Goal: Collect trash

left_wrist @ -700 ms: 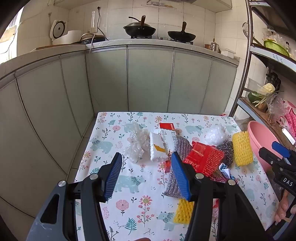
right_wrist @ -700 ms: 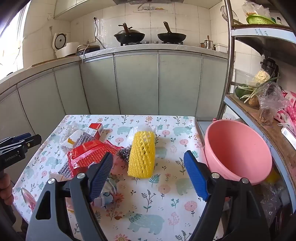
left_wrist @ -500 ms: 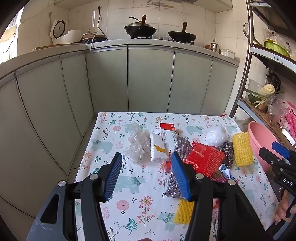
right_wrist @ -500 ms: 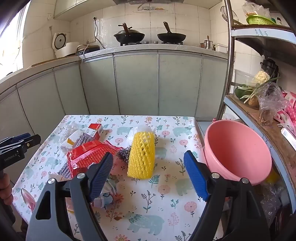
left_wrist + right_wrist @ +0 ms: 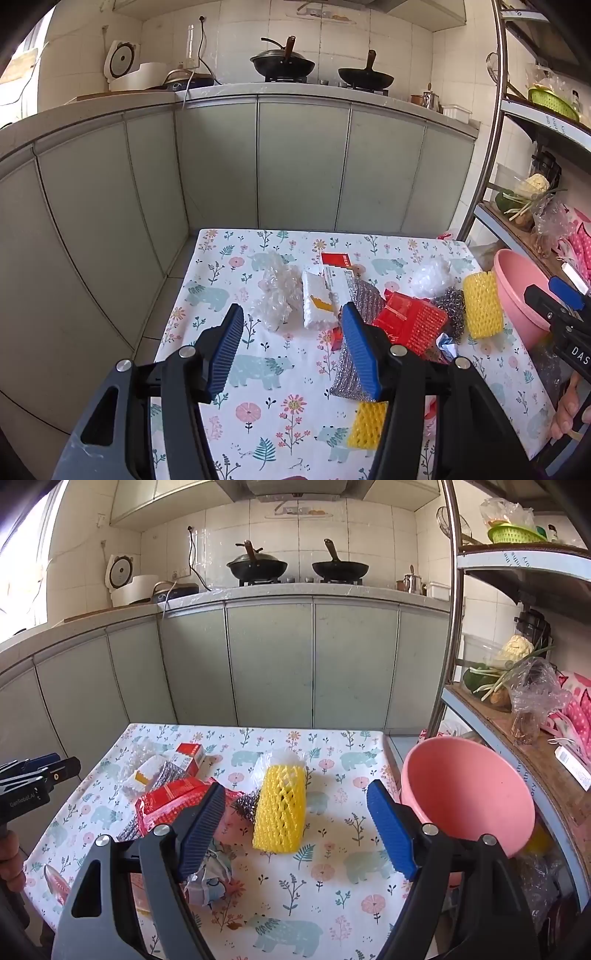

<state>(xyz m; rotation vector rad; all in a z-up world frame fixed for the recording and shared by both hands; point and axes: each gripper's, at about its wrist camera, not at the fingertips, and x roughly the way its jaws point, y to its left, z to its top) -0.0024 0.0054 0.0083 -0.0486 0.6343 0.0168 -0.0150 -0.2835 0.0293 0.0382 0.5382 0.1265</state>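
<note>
Comparatively, the left wrist view matches the earlier frame: left gripper (image 5: pixel 291 350) tilted downward, jaws wide and empty, above the table (image 5: pixel 258 417), trash pile (image 5: pixel 406 317) mid-table. Right wrist view, likewise unchanged: right gripper (image 5: pixel 295 827) wide, empty; yellow foam net (image 5: pixel 280 808) near the right edge beside the pink basin (image 5: pixel 469 794).

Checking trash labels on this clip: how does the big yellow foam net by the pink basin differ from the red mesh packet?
The yellow foam net is a plump tube lying clear on the tablecloth; the red mesh packet is flatter, rectangular, and sits on other trash. The net lies nearer the pink basin. Both are netted packaging, ungripped.
</note>
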